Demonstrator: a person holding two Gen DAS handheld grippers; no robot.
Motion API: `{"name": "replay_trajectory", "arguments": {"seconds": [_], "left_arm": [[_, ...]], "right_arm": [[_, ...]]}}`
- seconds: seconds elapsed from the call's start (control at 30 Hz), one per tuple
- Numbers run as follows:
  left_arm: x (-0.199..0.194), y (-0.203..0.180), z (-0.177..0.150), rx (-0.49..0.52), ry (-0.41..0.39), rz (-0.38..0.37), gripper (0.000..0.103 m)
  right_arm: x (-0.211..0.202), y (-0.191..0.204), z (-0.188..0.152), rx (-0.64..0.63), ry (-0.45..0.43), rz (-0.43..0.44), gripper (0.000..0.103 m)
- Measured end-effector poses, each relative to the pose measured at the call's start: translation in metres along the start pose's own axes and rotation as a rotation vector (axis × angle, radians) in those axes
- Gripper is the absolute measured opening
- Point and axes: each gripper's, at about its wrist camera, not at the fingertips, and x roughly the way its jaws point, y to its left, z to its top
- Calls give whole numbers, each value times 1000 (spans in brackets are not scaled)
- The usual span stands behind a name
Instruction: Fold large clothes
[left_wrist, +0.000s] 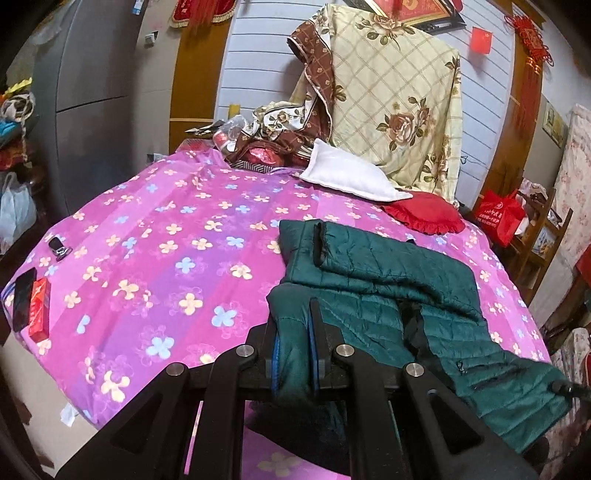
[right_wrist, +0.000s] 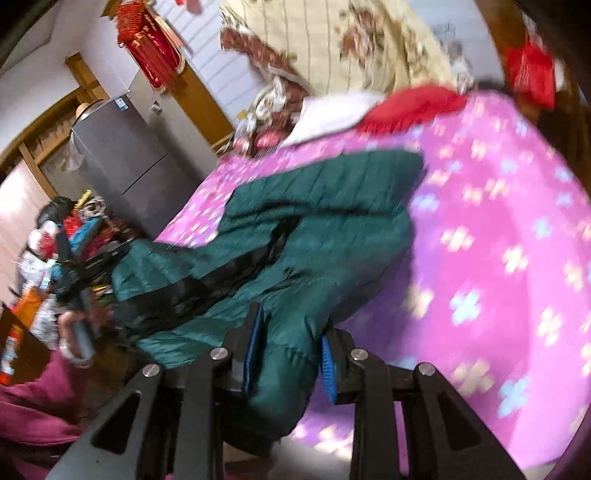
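Green quilted jacket (left_wrist: 388, 280) lies partly folded on a bed covered with a pink flowered sheet (left_wrist: 166, 236), filling the lower right of the left wrist view, one sleeve laid across its top. The left tongs (left_wrist: 295, 332) at the bottom centre are clamped tight on a bunched edge of the jacket. In the blurred right wrist view, the right tongs (right_wrist: 291, 332), bottom centre, stand a little apart with a thick fold of the same jacket squeezed between their blue pads (right_wrist: 328, 365). A white pillow (left_wrist: 347, 173) and a red cushion (left_wrist: 424, 216) sit on the bed behind the jacket, with a cream floral quilt (left_wrist: 399, 99) propped at the top of the frame.
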Motion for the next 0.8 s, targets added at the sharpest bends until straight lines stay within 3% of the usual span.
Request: {"name": "replay_trajectory", "arguments": {"seconds": [0.07, 0.3, 0.53, 0.7, 0.77, 0.8], "left_arm": [[3, 3, -5, 0, 19, 7, 0], [11, 11, -37, 32, 95, 45, 0], [12, 21, -52, 8, 132, 49, 0], [11, 21, -53, 2, 130, 43, 0], [11, 21, -50, 5, 128, 40, 0], [11, 19, -49, 8, 124, 37, 0]], "right_arm": [[9, -2, -9, 11, 55, 26, 29], [49, -14, -45, 18, 207, -27, 29], [69, -25, -67, 60, 295, -44, 51], [80, -22, -84, 98, 332, 16, 60], [81, -15, -87, 60, 316, 16, 55], [81, -12, -87, 40, 311, 8, 35]]}}
